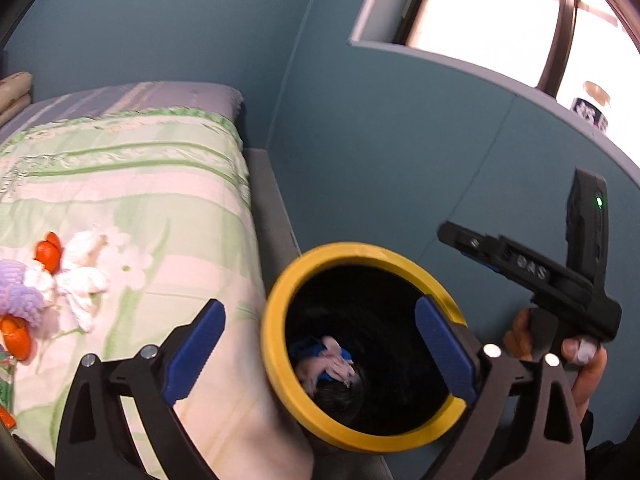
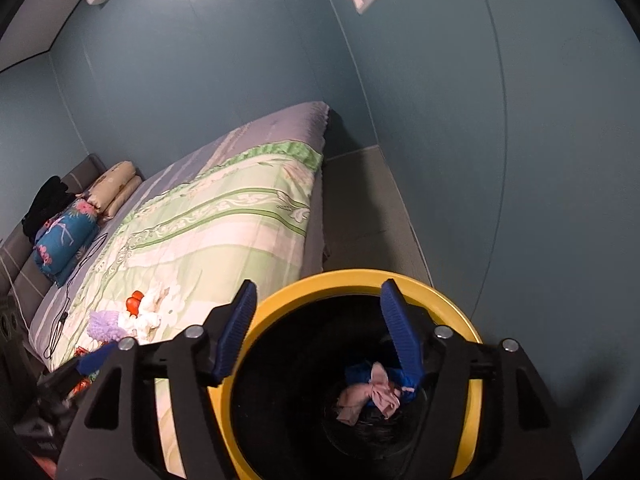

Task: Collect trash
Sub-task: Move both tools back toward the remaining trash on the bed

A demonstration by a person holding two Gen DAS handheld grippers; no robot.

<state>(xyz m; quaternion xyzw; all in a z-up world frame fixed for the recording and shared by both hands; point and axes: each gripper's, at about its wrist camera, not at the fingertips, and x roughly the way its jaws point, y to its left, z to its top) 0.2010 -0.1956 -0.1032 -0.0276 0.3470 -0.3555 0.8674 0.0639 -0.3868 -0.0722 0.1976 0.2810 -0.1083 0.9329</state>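
A black bin with a yellow rim (image 1: 276, 320) (image 2: 472, 332) stands on the floor against the bed's side. Crumpled pink and blue trash (image 1: 332, 364) (image 2: 372, 396) lies at its bottom. My left gripper (image 1: 320, 308) hangs open over the bin's near-left rim, nothing between its blue pads. My right gripper (image 2: 319, 286) is open above the bin's mouth, also empty; in the left wrist view a hand (image 1: 584, 364) holds it at the right. On the quilt lie orange peels (image 1: 48, 252) (image 2: 134, 304), white tissues (image 1: 84, 276) (image 2: 150, 316) and a purple knitted piece (image 1: 20, 292) (image 2: 106, 326).
The bed carries a green and white quilt (image 1: 140, 184) (image 2: 224, 220). Pillows (image 2: 116, 184), a blue floral bundle (image 2: 64, 240) and a black cable (image 2: 76, 276) lie near the headboard. A narrow floor strip (image 2: 360, 208) runs between bed and teal wall. A jar (image 1: 592, 108) stands on the window sill.
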